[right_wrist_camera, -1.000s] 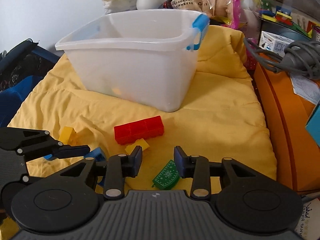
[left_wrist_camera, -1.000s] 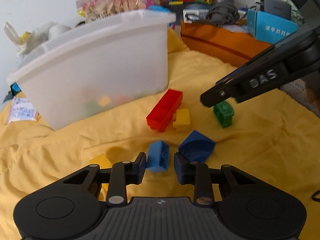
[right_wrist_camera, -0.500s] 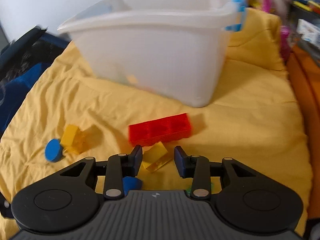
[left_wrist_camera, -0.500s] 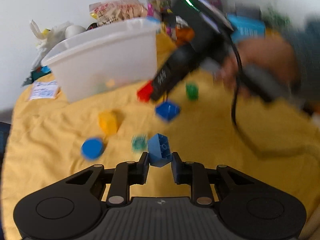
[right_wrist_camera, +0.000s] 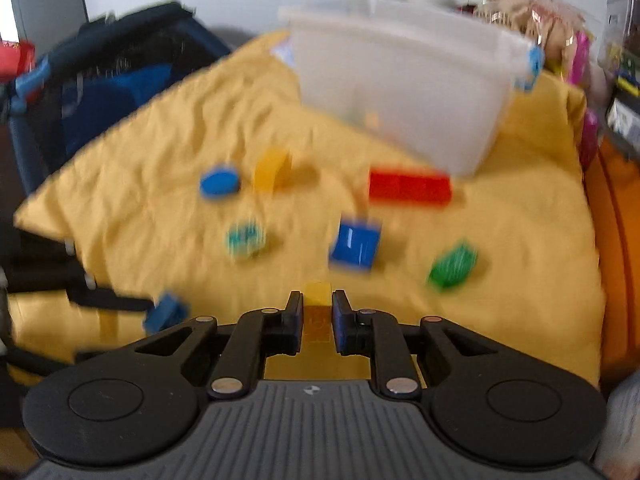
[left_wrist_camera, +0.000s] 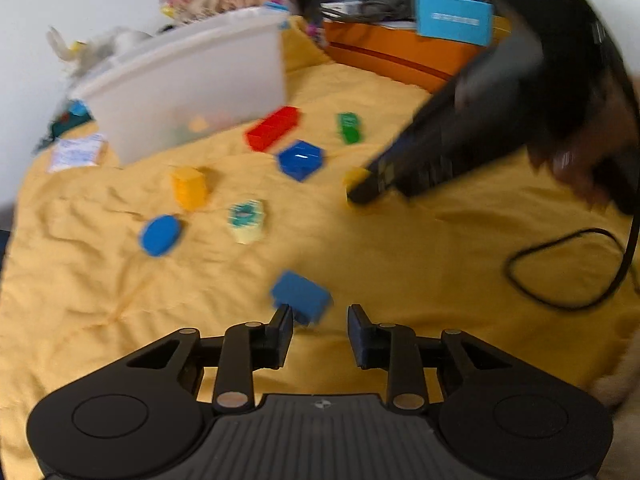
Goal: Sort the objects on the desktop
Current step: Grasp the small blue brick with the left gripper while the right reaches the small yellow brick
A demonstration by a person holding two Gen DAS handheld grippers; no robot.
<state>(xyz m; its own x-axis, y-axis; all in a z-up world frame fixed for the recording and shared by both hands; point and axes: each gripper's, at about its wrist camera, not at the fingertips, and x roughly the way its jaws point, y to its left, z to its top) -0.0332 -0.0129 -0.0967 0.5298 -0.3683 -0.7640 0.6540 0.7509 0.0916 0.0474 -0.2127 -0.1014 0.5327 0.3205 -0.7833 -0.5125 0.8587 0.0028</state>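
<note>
From the left wrist, the left claw (left_wrist_camera: 320, 330) was seen apart, its jaws just having opened, a blue brick (left_wrist_camera: 301, 296) lying free just beyond on the yellow cloth (left_wrist_camera: 400, 264). From the right wrist, the right claw (right_wrist_camera: 318, 320) was seen clamped on a small yellow brick (right_wrist_camera: 318, 294), near of the clear bin (right_wrist_camera: 408, 84).

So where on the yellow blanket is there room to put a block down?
Bare yellow blanket lies left of the blue brick, and between it and the looped black cable. It is crowded by the clear plastic bin, around the long red brick.
</note>
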